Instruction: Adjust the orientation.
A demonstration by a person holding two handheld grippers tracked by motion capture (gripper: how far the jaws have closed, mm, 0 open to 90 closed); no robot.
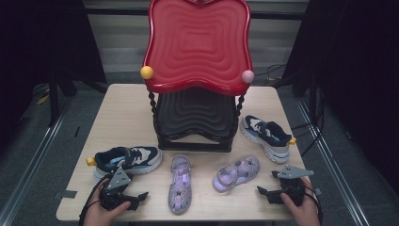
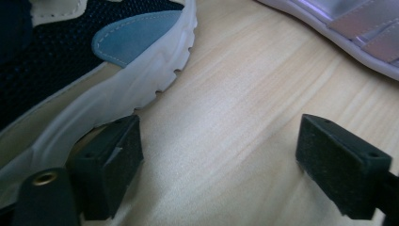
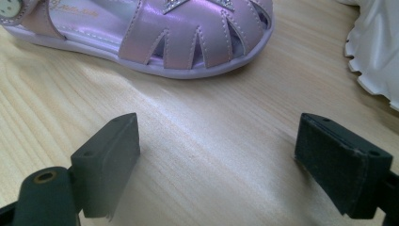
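From the high view nothing's been put away yet, I'd say; all four shoes sit on the counter [image 1: 127, 113] in front of the two-tier rack [image 1: 196, 89], both of its trays bare; left sneaker [image 1: 127, 159] and left sandal [image 1: 180, 183] on one side, right sandal [image 1: 236, 173] and right sneaker [image 1: 266, 133] on the other; the left claw [image 1: 136, 197] rests just in front of the left sneaker, the right claw [image 1: 264, 192] near the right sandal, each in a hand at the near edge.

Left gripper view: jaws wide apart, bare wood between them; the left sneaker's [image 2: 94, 70] white sole sits right by one jaw, whether touching I can't tell.

Right gripper view: jaws apart too, nothing held; right sandal [image 3: 155, 37] lies just ahead.

So basically the whole job is left, looks like.
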